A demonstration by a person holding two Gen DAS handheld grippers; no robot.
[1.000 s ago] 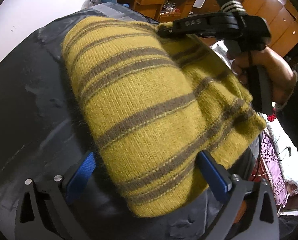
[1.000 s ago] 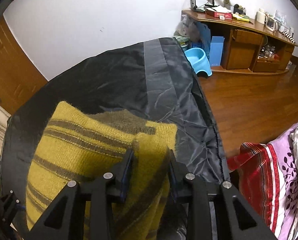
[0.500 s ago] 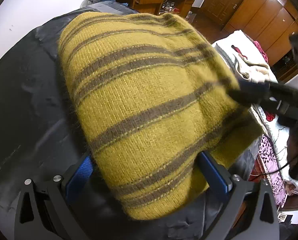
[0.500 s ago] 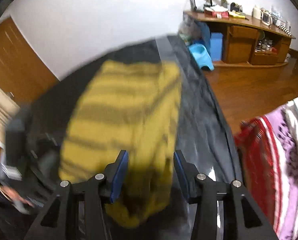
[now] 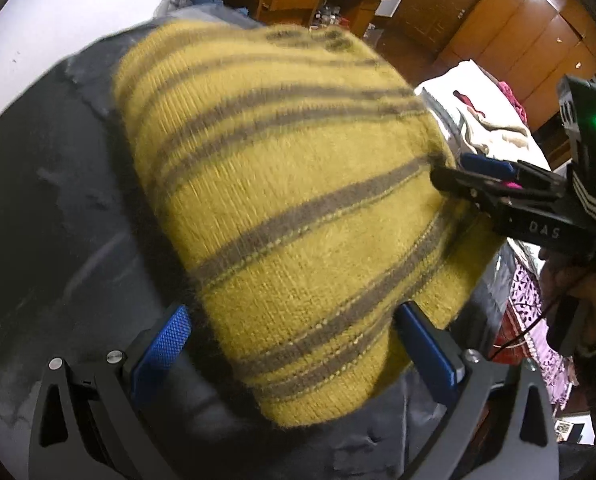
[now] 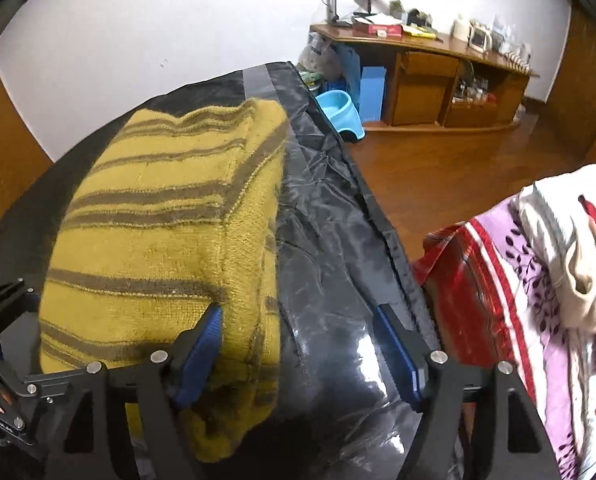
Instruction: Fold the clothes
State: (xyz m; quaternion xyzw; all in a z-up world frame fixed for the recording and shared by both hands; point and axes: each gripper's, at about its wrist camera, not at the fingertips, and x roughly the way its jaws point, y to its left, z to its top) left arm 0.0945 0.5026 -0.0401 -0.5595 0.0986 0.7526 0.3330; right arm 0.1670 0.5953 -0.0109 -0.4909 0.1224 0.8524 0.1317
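Note:
A mustard-yellow sweater (image 5: 290,200) with brown stripes lies folded in a thick bundle on the black cloth-covered table (image 5: 50,220). My left gripper (image 5: 296,344) stands open, its blue pads on either side of the sweater's near end; the left pad is clear of the knit. My right gripper (image 5: 461,172), held by a hand, is at the sweater's right edge. In the right wrist view the sweater (image 6: 158,220) lies flat while my right gripper's (image 6: 298,340) jaws are opening. Its left pad rests on the knit and its right pad hangs over bare black cloth (image 6: 337,280).
The table's right edge (image 6: 381,220) drops to a wooden floor. A bed with red and purple patterned bedding (image 6: 497,280) stands close on the right. A wooden desk (image 6: 417,60) and a blue plastic tub (image 6: 337,108) are at the back. Wardrobes (image 5: 517,40) line the far right.
My right gripper, earlier shut on the sweater's far corner, drew back along the right edge and let go; its jaws now stand wide. The left gripper stayed put.

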